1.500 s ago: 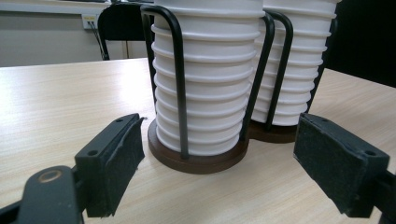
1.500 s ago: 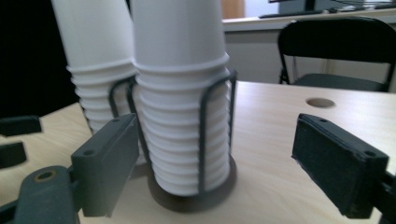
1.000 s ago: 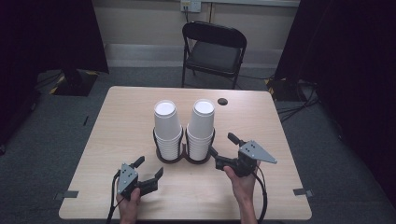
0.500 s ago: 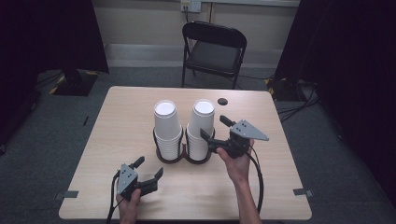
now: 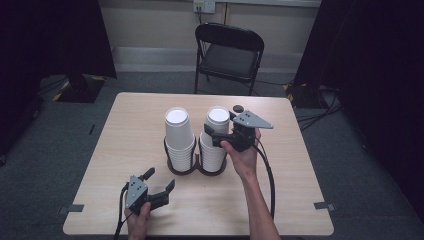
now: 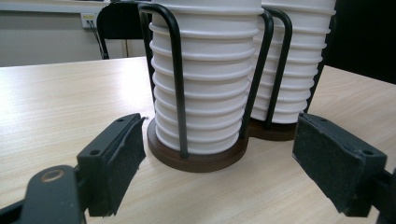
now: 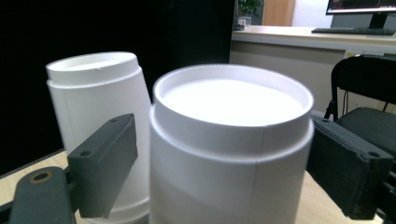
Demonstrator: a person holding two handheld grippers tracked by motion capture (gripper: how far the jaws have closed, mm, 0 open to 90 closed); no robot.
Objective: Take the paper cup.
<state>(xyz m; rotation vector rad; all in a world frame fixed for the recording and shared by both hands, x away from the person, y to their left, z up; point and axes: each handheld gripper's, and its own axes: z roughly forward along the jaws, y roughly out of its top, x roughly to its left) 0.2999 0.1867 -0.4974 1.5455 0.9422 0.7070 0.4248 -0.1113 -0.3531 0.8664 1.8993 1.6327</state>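
Two tall stacks of white paper cups stand in a black wire holder (image 5: 192, 170) with a brown base at the table's middle: the left stack (image 5: 178, 135) and the right stack (image 5: 216, 145). My right gripper (image 5: 210, 135) is raised to the top of the right stack and is open. In the right gripper view its jaws straddle the top cup (image 7: 231, 140) just under the rim, with the other stack (image 7: 98, 93) behind. My left gripper (image 5: 161, 178) lies low on the table near the front, open and holding nothing. It faces the holder base (image 6: 201, 161) and the ribbed cup stack (image 6: 205, 84).
The light wooden table (image 5: 125, 130) has bare surface all around the holder. A small dark round object (image 5: 238, 108) lies behind the right stack near the far edge. A black folding chair (image 5: 227, 50) stands beyond the table.
My right gripper has risen from the table beside the holder and moved forward to the top of the right cup stack. The left gripper has stayed put.
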